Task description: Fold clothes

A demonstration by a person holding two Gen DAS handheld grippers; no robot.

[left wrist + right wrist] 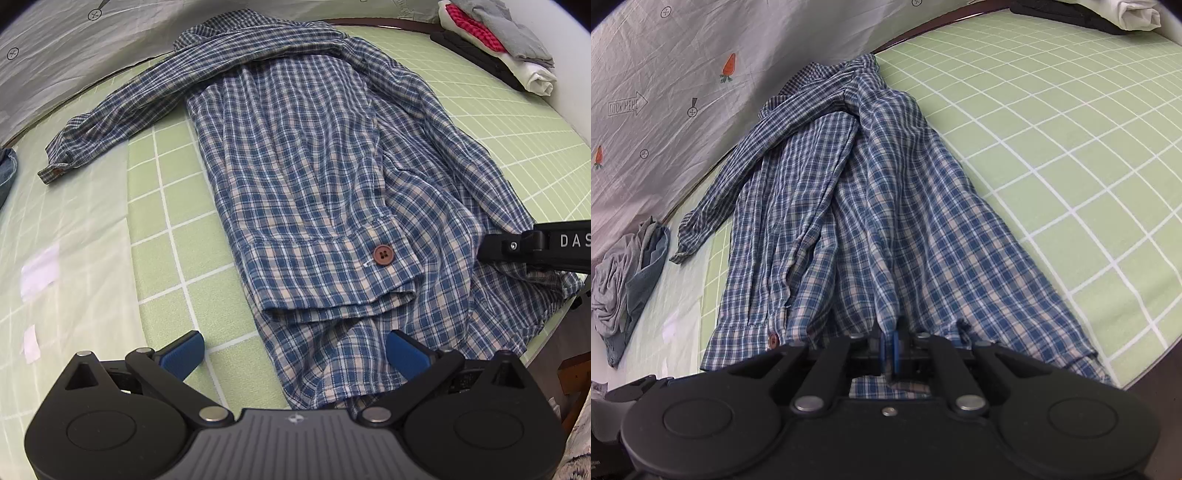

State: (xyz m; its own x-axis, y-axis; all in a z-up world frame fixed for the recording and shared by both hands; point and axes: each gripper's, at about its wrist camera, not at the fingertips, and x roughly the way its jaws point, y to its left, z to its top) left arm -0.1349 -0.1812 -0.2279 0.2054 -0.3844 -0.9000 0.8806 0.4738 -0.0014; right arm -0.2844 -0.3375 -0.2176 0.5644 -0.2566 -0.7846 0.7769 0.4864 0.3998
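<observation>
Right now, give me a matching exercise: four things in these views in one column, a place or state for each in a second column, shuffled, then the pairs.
Things
1. left gripper
2. right gripper
3. brown button
4. folded stack

Places or states
A. on the cuff of a sleeve laid across the plaid shirt
B. jaws wide, nothing pinched
C. at the far right edge of the green checked sheet
D. shut on the shirt's near hem

Pairs: 1-B, 2-D, 3-A, 4-C
</observation>
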